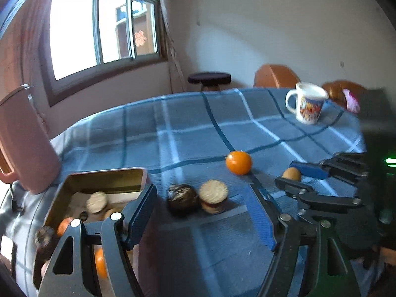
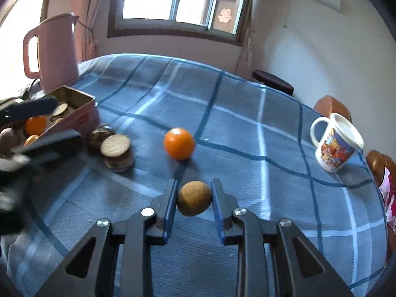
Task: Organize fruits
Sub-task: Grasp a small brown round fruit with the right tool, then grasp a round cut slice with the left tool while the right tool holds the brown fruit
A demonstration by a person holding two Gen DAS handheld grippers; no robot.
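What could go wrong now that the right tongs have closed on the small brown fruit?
1. The right tongs pinch the round brown fruit only near their tips; it could squirt out and roll across the tablecloth.
2. The tin is already crowded, and the open left tongs hover beside it, so the two could collide during the drop.
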